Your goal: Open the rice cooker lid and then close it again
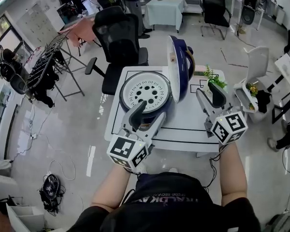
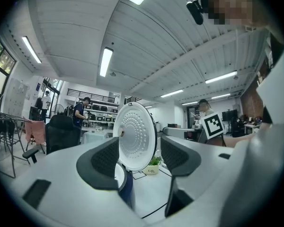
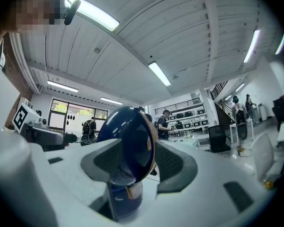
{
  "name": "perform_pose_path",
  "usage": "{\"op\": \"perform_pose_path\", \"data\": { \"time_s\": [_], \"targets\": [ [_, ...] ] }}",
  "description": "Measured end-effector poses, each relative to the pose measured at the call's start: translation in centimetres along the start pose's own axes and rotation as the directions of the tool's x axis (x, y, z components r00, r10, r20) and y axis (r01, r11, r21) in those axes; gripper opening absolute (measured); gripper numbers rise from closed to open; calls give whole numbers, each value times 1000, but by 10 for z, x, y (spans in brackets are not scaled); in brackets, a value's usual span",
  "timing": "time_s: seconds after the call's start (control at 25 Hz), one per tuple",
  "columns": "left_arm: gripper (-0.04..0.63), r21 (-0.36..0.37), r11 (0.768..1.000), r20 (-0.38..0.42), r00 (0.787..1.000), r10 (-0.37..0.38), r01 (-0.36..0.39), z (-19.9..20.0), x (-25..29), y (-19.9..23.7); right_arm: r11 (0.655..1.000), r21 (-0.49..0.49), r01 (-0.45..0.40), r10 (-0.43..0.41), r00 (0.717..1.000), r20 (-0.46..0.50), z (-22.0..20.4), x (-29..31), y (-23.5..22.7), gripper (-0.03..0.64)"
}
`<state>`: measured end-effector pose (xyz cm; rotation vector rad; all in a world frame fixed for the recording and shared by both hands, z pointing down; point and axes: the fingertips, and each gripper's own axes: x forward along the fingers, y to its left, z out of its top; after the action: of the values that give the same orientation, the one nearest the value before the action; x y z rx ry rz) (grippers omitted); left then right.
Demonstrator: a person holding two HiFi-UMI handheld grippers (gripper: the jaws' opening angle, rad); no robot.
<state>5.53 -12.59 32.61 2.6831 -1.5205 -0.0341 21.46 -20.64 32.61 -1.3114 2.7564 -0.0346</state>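
Note:
A dark blue rice cooker (image 1: 146, 94) stands on the white table (image 1: 183, 127) with its lid (image 1: 180, 66) raised upright, showing the white perforated inner plate. My left gripper (image 1: 146, 116) is at the cooker's front edge, open and holding nothing. In the left gripper view the lid's white inside (image 2: 136, 136) shows beyond the open left gripper (image 2: 139, 155). My right gripper (image 1: 209, 95) hovers right of the lid, apart from it, open. In the right gripper view the lid's blue outside (image 3: 128, 136) stands ahead of the spread jaws of the right gripper (image 3: 139, 162).
A small potted plant (image 1: 213, 81) sits on the table just behind my right gripper. A black office chair (image 1: 118, 37) stands behind the table, a clothes rack (image 1: 48, 66) to the left, and a white chair (image 1: 253, 76) to the right. People stand further back.

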Motion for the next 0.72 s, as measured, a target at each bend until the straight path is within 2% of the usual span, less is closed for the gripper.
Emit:
{"op": "perform_pose_path", "data": {
  "time_s": [0.24,0.72],
  "targets": [
    [265,-5,1000,-3,1000,28,-28,-2,-3,12,999,47,21,-20,999,-26,-6,26,-22,201],
    [265,-5,996,-16,996,88,-88,-5,-3,40,999,44,5,-2,998,-66,-16,90,-39,201]
  ]
}}
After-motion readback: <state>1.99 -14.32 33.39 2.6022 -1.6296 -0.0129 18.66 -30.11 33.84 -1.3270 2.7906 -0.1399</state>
